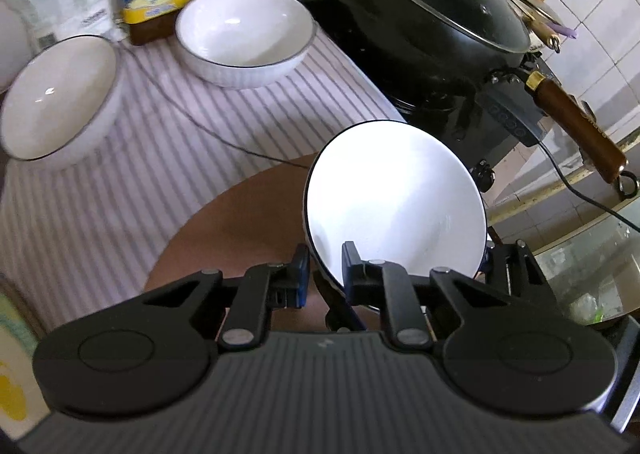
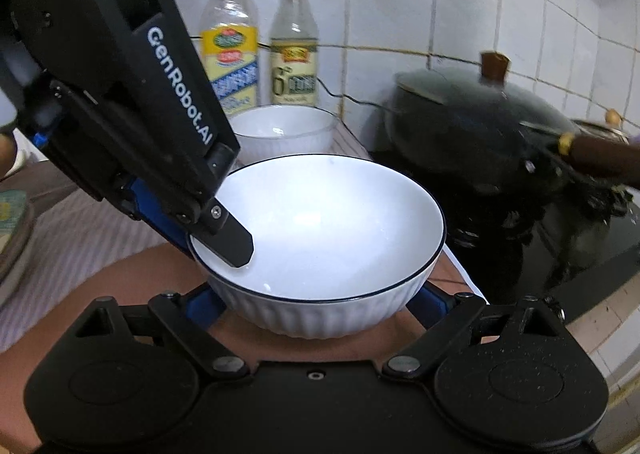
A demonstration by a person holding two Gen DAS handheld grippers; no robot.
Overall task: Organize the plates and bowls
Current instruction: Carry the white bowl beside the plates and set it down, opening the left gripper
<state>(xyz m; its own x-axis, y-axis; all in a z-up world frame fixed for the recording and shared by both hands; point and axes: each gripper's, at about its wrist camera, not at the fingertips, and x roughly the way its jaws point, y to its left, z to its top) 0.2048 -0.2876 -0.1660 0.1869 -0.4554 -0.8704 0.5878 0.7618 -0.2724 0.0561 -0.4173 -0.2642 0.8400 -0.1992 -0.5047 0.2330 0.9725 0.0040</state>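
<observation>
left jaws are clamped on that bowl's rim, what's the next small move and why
Probably lift the bowl slightly off the brown mat with the left gripper, then carry it toward the two bowls on the striped cloth. Its jaws pinch the near rim; the right gripper's jaws flank the base, seemingly without gripping.

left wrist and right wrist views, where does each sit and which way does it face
Left wrist: on the left gripper, looking steeply down over the striped cloth; its own fingers pinch the near bowl by its rim.
Right wrist: on the right gripper, looking low toward the tiled wall; its fingers flank the near bowl, untouching; the left gripper enters top left.
Shared: near bowl, far bowl, two bottles, black wok.
</observation>
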